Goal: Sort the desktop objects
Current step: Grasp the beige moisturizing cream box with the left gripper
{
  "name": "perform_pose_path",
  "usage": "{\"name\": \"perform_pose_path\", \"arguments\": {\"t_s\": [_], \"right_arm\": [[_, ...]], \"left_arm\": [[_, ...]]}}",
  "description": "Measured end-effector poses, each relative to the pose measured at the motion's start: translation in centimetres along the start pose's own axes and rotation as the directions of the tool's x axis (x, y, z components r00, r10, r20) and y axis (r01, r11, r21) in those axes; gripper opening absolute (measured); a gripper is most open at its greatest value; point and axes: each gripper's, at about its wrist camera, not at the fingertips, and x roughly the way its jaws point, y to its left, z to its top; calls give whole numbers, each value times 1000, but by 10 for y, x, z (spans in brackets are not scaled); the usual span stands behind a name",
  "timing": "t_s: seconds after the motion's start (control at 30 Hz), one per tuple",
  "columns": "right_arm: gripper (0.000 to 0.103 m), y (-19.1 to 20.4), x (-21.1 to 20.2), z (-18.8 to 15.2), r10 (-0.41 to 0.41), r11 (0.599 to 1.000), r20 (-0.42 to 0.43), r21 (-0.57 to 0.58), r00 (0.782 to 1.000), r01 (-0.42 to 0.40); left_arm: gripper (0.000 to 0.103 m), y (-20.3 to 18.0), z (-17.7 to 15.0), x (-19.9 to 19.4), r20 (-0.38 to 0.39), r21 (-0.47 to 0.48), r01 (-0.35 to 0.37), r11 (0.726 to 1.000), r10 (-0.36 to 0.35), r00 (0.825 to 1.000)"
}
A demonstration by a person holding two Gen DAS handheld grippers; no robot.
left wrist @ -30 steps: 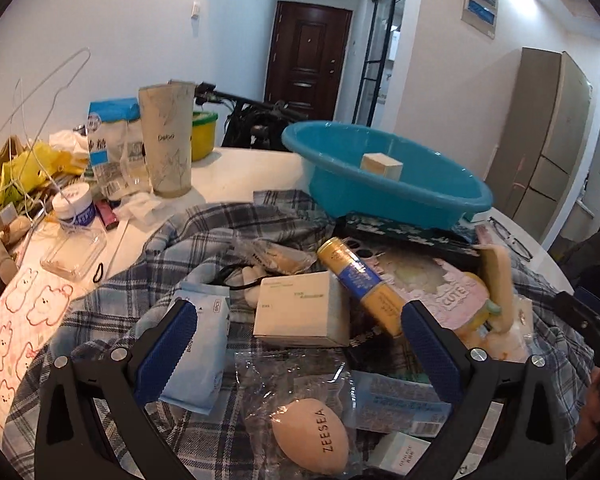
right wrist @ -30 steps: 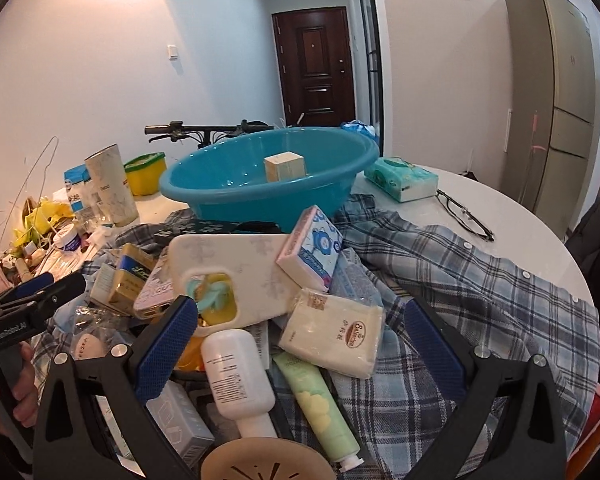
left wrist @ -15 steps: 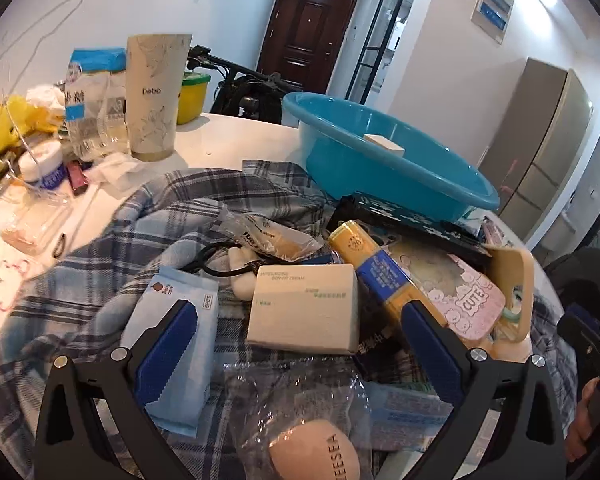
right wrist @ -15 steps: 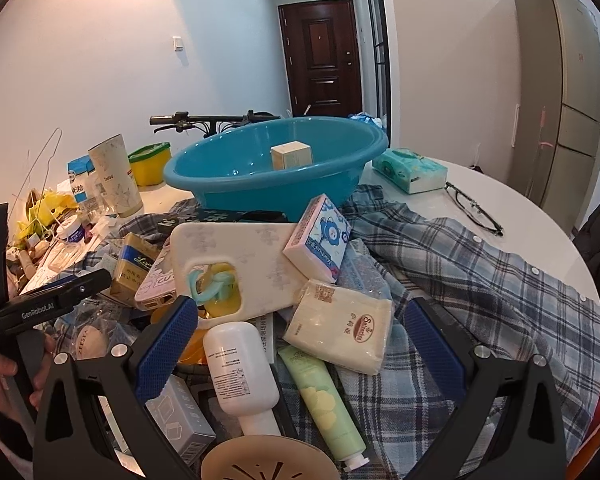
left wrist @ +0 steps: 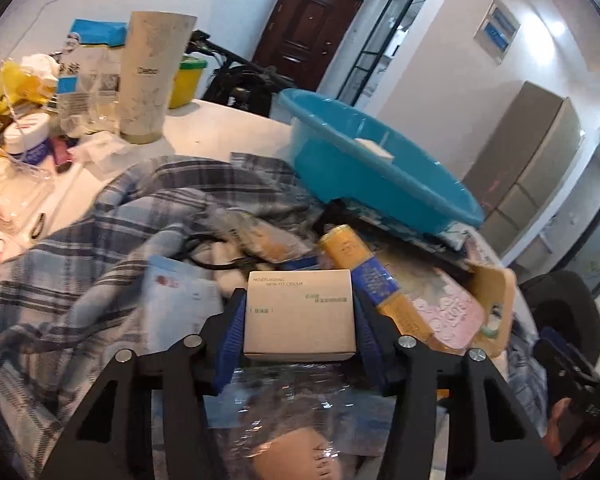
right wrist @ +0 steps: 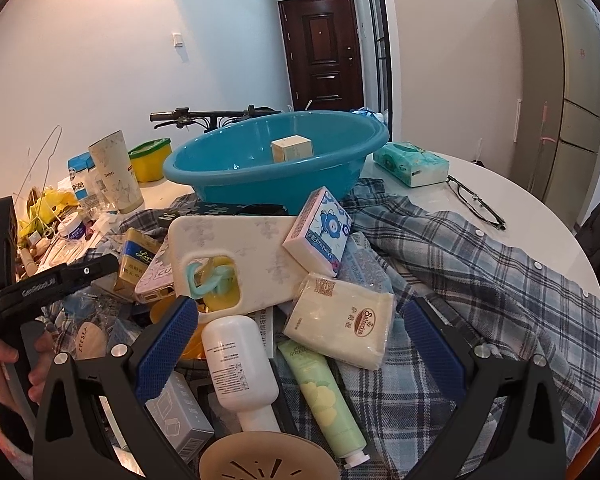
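1. The left gripper (left wrist: 300,316) has just been closing, and its blue pads now press on both sides of the cream box (left wrist: 300,312), which sits between them on top of the pile.
2. The blue basin (left wrist: 380,168) stands beyond the cream box and to the right, on the white table (left wrist: 220,128); a small pale box (right wrist: 292,149) lies inside it.
3. Between the cream box and the basin lies a yellow-and-blue tube (left wrist: 364,272), just beside the box's right edge, with a pink phone case (left wrist: 452,312) further right.
4. A plaid shirt (left wrist: 80,280) spreads under the pile, left of the basin.
5. The right gripper (right wrist: 300,344) is spread wide and grips nothing, hanging over a white bottle (right wrist: 240,364) and a green tube (right wrist: 320,392), on the near side of the basin.
6. A tissue pack (right wrist: 410,162) and glasses (right wrist: 476,202) lie right of the basin.
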Motion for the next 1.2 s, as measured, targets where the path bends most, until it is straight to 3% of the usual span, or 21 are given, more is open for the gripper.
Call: {"name": "perform_pose_path", "arguments": {"t_s": [0.1,0.27,0.4,0.5,0.63,0.77,0.83,0.93,1.07,1.2], "right_arm": [[103,-1,-1,0,-8,1000,-1,-6,1000,8],[103,-9,0,0,-13,1000,-3,22,1000,13],[103,-10,4,-2,4,999,-13,42,1000,-4],[103,-9,3,-5,4,999,-16,34,1000,-3],[103,-11,1,-5,-10,999,-13,30,1000,10],[103,-17,3,-5,-12,998,-16,59,1000,13],[103,-20,5,-6,-10,998,-24,65,1000,12],[103,-19,5,-6,-12,998,-27,61,1000,14],[103,-18,7,-6,-11,998,-30,58,999,13],[103,-14,9,-7,0,999,-40,52,999,2]], "left_arm": [[54,-1,-1,-7,-12,12,-3,1000,3,1000],[54,-24,-2,-25,-11,140,-77,987,79,997],[54,-31,-5,-13,-47,180,-90,979,100,994],[55,-29,-8,0,-63,165,-105,981,117,991],[61,-23,-9,16,-140,120,-53,991,70,988],[61,-16,-11,25,-172,67,-36,997,47,984],[54,-17,-12,21,-140,81,-44,996,55,989],[54,-25,-10,6,-45,125,-94,988,100,994],[54,-33,-6,-13,66,154,-152,976,143,988],[54,-41,-3,-32,135,199,-163,966,138,981]]}}
